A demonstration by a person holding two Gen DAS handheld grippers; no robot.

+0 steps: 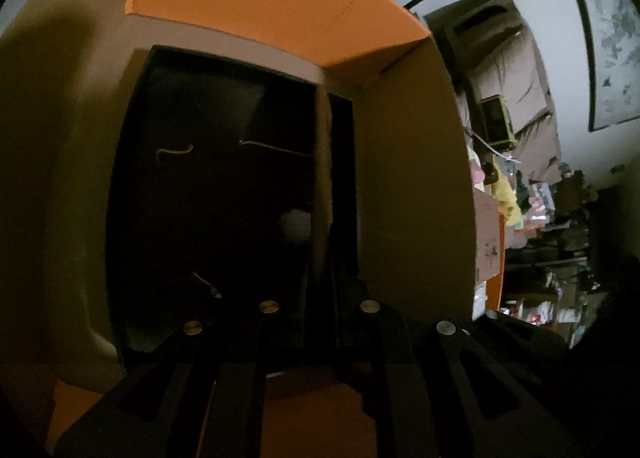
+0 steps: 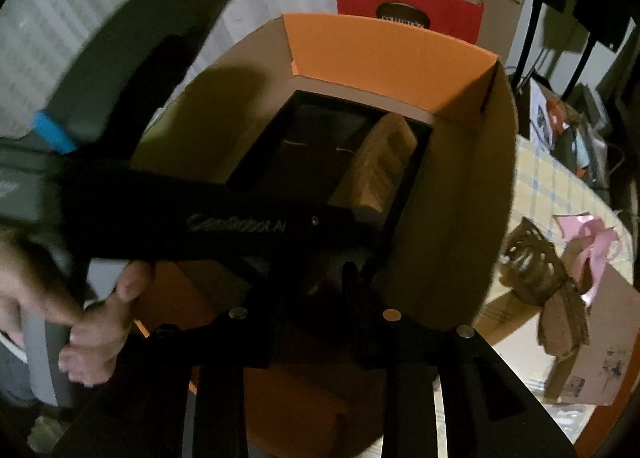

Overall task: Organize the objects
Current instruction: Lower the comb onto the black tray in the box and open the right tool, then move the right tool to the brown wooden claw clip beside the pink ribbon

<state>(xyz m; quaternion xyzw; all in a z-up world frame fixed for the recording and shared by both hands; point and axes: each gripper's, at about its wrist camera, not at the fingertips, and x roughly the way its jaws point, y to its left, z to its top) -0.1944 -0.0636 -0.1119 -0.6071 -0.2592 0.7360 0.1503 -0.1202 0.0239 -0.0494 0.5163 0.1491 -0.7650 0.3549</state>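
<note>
A large cardboard box [image 1: 416, 162] with orange flaps stands open; it also shows in the right wrist view [image 2: 452, 194]. Inside lies a black tray [image 1: 208, 194], also in the right wrist view [image 2: 320, 110], and a tan wrapped bundle [image 2: 380, 166] leans on edge in it, seen as a tan slab [image 1: 324, 178] in the left wrist view. My left gripper [image 1: 320, 278] reaches down into the box beside the bundle; its fingertips are lost in the dark. It crosses the right wrist view [image 2: 352, 226]. My right gripper [image 2: 316, 286] hovers over the box's near edge, jaws narrow.
A red paper bag [image 2: 408, 6] and brown bags stand behind the box. To the right, a checked tablecloth [image 2: 552, 186] carries a small cardboard box [image 2: 592, 354], brown paper netting [image 2: 536, 258] and pink paper [image 2: 592, 246]. A cluttered room lies right of the box [image 1: 540, 198].
</note>
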